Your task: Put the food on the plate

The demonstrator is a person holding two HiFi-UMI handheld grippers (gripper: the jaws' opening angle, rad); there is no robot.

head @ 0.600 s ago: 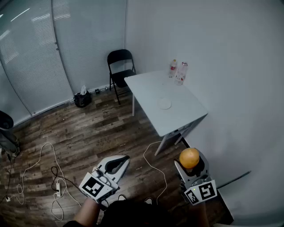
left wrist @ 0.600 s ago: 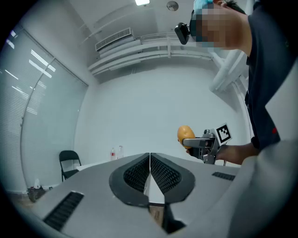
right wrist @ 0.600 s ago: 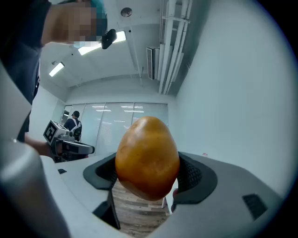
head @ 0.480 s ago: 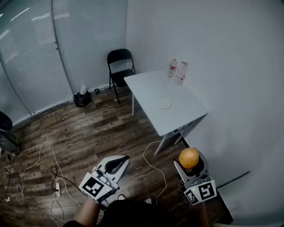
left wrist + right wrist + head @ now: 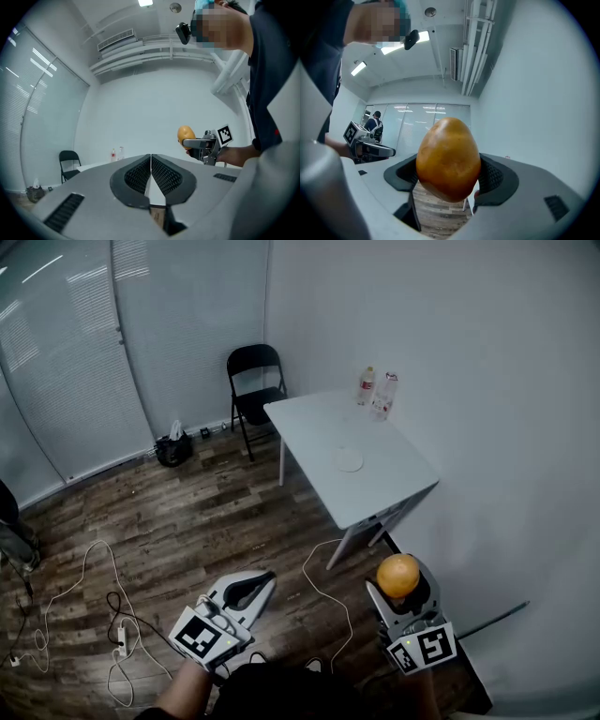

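My right gripper (image 5: 398,585) is shut on an orange-yellow egg-shaped fruit (image 5: 398,575), held at the lower right of the head view. That fruit (image 5: 448,159) fills the middle of the right gripper view, wedged between the two black pads. A small white plate (image 5: 349,460) lies on the white table (image 5: 319,427) far ahead of both grippers. My left gripper (image 5: 251,586) hangs low at the left over the wooden floor, its jaws shut together with nothing between them (image 5: 150,180). The fruit (image 5: 185,135) also shows in the left gripper view.
Two bottles (image 5: 375,391) stand at the table's far side near the wall. A black folding chair (image 5: 255,381) stands behind the table, a dark bag (image 5: 172,448) beside the blinds. Cables and a power strip (image 5: 122,641) lie on the floor at the left.
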